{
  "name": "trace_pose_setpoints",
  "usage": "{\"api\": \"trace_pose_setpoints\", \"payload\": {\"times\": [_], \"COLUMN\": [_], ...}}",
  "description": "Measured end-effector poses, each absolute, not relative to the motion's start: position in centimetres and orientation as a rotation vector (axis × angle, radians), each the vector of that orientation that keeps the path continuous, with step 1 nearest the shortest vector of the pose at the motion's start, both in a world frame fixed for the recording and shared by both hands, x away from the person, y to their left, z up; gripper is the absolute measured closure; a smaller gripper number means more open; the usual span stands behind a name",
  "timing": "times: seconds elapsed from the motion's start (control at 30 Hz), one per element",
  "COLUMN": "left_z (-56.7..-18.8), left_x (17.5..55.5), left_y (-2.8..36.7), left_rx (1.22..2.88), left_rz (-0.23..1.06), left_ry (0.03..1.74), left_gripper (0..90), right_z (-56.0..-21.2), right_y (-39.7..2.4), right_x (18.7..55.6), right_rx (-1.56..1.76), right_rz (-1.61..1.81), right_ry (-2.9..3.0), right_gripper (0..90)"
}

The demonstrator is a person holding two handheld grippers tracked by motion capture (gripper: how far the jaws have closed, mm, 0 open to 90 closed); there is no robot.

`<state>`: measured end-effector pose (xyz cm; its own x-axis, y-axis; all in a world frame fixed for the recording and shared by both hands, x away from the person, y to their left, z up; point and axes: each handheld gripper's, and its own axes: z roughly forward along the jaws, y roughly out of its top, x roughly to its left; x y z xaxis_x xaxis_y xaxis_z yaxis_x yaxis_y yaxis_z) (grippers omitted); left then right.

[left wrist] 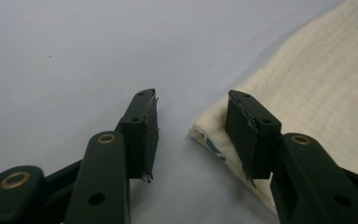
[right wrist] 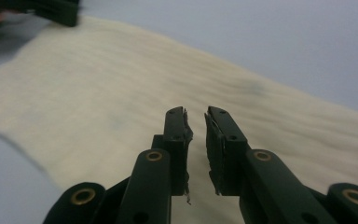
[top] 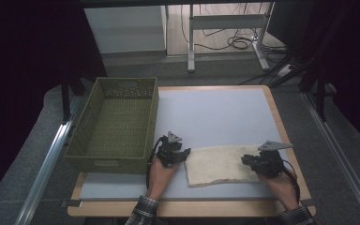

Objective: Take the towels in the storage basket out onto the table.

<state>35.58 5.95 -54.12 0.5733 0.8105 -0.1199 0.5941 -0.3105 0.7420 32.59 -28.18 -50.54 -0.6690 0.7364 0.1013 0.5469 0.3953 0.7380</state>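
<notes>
A cream, ribbed cloth folded into a flat rectangle (top: pixel 222 164) lies on the pale grey worktop (top: pixel 215 112), close to its near edge and toward the near right corner. A person's two hands work at its two short ends.

The left gripper (top: pixel 183 154) sits at the cloth's left end, just beside the near right corner of the olive-green woven plastic basket (top: pixel 117 124), which stands along the worktop's left edge. In the left gripper view the jaws stand partly apart, with a clear gap between them. The corner of the cloth (left wrist: pixel 307 93) reaches into that gap beside the right-hand jaw; whether the pad touches it I cannot tell, and the left-hand jaw rests over bare worktop (left wrist: pixel 74 56). Nothing is clamped.

The right gripper (top: pixel 248 161) is over the cloth's right end. In the right gripper view (right wrist: pixel 196 122) its jaws are nearly together, with only a narrow slit between the pads, and that slit is empty. The cloth (right wrist: pixel 98 93) spreads out flat beneath and beyond them, and it is not pinched. The left gripper (right wrist: pixel 56 11) shows dark at the cloth's far end.
</notes>
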Motion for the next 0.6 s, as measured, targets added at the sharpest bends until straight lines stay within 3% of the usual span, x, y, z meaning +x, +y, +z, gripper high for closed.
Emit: {"api": "trace_pose_setpoints", "payload": {"times": [0.6], "left_z": [-54.2], "left_x": [35.4], "left_y": [5.5], "left_rx": [2.059], "left_rz": [0.403], "left_ry": [1.094], "left_gripper": [51.2], "right_z": [-51.6], "right_y": [-14.9], "right_x": [28.4], "right_rx": [0.753], "right_rz": [1.232], "right_ry": [2.719], "right_gripper": [64.6]}}
